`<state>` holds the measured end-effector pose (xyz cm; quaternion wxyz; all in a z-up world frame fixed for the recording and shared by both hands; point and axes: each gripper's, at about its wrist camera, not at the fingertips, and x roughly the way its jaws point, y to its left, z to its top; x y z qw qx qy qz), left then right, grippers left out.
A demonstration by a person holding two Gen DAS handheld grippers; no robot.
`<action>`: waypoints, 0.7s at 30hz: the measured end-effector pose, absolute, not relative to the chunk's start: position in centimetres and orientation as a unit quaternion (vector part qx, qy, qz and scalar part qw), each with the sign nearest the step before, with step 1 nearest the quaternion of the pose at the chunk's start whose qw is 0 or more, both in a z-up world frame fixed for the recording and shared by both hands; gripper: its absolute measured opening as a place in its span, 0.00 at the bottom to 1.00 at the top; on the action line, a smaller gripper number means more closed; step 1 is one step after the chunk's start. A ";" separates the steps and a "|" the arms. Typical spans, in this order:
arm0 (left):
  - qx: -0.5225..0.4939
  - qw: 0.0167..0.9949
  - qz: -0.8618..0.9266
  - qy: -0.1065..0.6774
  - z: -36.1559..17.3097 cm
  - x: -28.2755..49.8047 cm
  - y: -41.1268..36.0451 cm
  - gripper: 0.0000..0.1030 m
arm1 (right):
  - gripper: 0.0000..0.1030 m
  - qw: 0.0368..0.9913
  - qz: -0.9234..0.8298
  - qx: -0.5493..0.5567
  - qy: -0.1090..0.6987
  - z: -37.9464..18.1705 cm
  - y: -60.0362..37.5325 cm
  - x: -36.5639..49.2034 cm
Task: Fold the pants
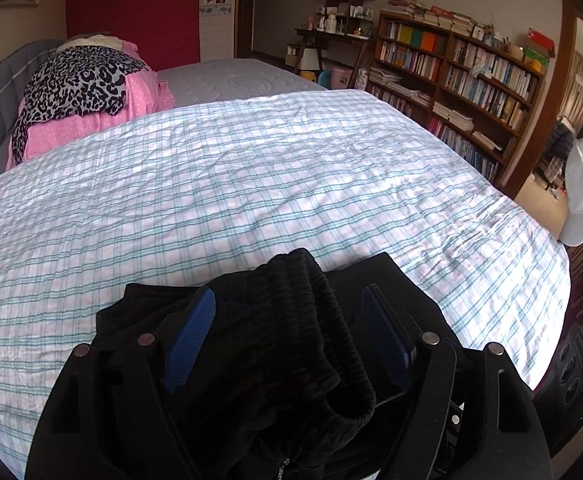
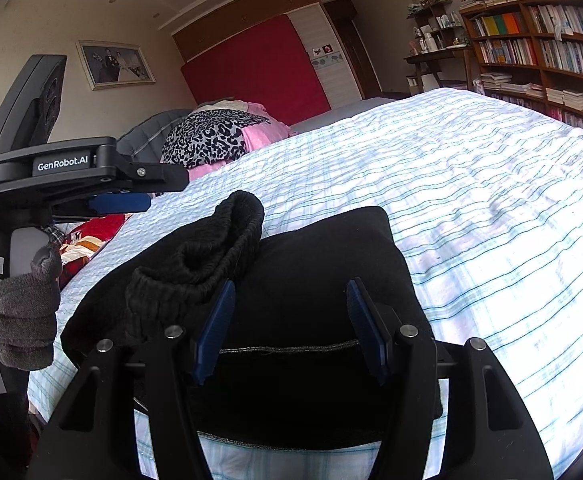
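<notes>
Left gripper [image 1: 287,336] and right gripper [image 2: 291,328] over black pants [image 2: 323,264] folded on the bed.

The left gripper's blue ribbed pads [image 1: 189,340] stand spread, with the gathered elastic waistband [image 1: 303,320] lying loose between them, touched by neither pad; this reads as a release so the band settles on top of the fold. The right gripper is likewise spread, straddling the pants' smooth folded panel above a grey stitched hem [image 2: 287,349] without pinching it. In the right wrist view a grey-gloved hand [image 2: 23,312] carries the left unit at the left edge. The pants form a compact, soft, matte rectangle near the bed's front edge; the ribbed waistband bulges upward, not yet flattened. Beneath them lies a crinkled, pale checked sheet [image 1: 291,168]. Leopard-print and pink bedding [image 1: 87,92] is heaped well apart at the head end.
</notes>
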<state>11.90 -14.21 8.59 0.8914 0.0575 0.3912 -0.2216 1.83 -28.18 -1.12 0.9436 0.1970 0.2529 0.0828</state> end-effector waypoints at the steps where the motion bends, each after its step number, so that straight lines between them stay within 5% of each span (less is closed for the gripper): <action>1: 0.051 0.895 -0.216 0.388 8.9 12.0 -13.3 0.76 | 0.58 0.941 0.090 0.202 0.255 -1.1 -28.0 2.1; 10: 0.018 0.900 -0.163 0.405 7.1 12.4 -6.3 0.76 | 0.82 0.914 0.158 0.258 0.269 -0.3 -26.6 3.2; 21: -0.026 0.887 -0.149 0.437 3.4 12.7 -1.3 0.76 | 0.83 0.871 0.156 0.327 0.332 -0.3 -24.6 8.2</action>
